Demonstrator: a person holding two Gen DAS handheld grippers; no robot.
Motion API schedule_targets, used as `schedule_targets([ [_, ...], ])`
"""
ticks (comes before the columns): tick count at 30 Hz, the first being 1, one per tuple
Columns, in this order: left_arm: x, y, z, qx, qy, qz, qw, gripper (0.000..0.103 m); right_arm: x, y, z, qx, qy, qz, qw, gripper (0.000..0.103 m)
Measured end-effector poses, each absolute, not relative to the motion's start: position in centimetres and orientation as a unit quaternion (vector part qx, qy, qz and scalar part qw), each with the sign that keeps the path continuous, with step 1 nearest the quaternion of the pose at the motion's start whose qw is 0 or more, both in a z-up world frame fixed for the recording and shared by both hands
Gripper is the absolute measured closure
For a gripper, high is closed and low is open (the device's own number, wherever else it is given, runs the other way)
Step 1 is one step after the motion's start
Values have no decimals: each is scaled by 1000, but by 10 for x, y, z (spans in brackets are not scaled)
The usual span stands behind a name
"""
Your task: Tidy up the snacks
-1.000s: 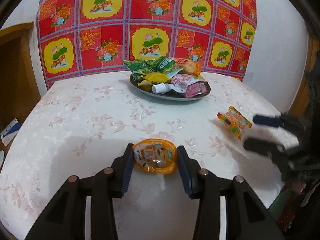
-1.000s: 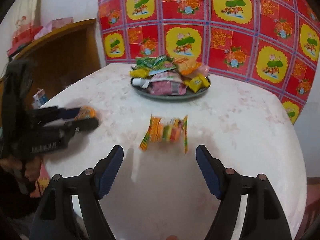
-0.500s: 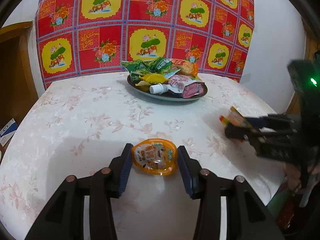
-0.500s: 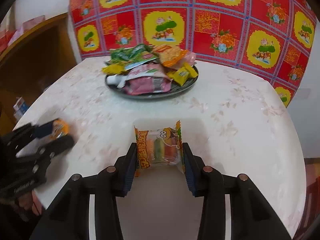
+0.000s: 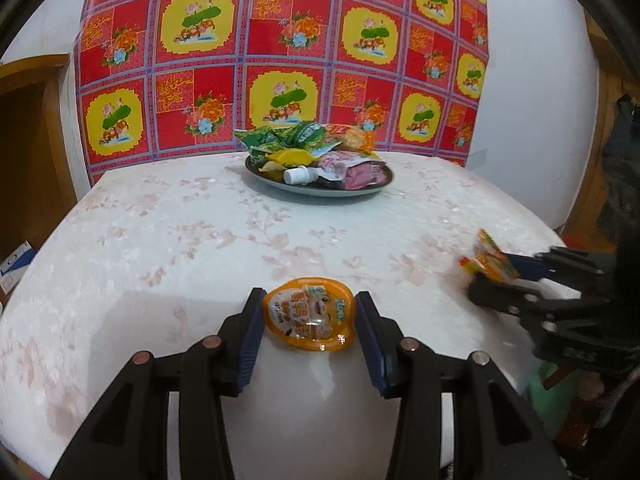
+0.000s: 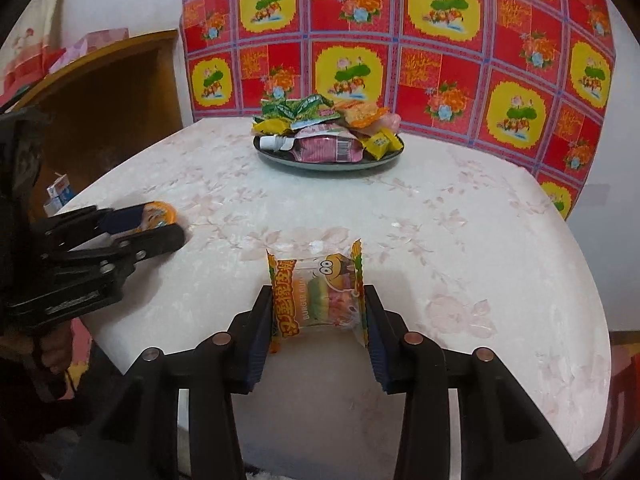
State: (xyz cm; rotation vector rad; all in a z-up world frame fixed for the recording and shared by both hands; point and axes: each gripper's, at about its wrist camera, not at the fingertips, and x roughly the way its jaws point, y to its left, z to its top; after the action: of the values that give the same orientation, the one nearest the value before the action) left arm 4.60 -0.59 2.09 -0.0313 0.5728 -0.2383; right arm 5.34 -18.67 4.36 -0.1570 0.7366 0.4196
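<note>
1. The left gripper [image 5: 309,322] pinches an orange jelly cup [image 5: 310,317] by its sides, low over the near part of the table [image 5: 192,240].
2. The right gripper [image 6: 319,312] has just been closing, and its jaws now squeeze a gummy packet [image 6: 318,294] by its two crimped edges; from the left wrist view the packet [image 5: 490,260] looks lifted off the cloth.
3. The plate [image 6: 280,158], already heaped with snacks, stands at the far side of the table, well apart from both grippers.
4. The packet is soft film, so it could buckle and slide out of the jaws during the carry, since only its edges are held.
5. The jelly cup's rounded rim gives the pads little flat contact, so a tilt could let it pivot or drop.
6. The pile on the plate is high and loose; anything set on top could roll off or push another piece over the rim.
7. Both grippers probably head for the same plate and could collide there.
8. The table wears a pale cloth with a faint floral pattern, smooth enough for a dropped item to skid.
9. Behind hangs a red-and-yellow flowered cloth [image 5: 280,52] on a white wall; a wooden cabinet [image 6: 116,96] stands to one side.
</note>
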Motion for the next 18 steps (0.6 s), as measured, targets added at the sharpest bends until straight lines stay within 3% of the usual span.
schedule_targets([
  [3,37,-8,19,-21,273,-116,955,57,51,-189,40,-67,333,198,920,59],
  [6,34,-12,17,-10,262,-106,959,57,44,-192,34,-40,300,185,935,50],
  [8,33,-16,15,-4,255,-96,962,57,42,-190,32,-29,288,190,938,36],
  [10,32,-19,14,7,246,-90,965,56,42,-186,32,-33,285,198,937,29],
  [18,31,-16,12,4,243,-100,965,56,44,-194,32,-7,270,200,942,29],
])
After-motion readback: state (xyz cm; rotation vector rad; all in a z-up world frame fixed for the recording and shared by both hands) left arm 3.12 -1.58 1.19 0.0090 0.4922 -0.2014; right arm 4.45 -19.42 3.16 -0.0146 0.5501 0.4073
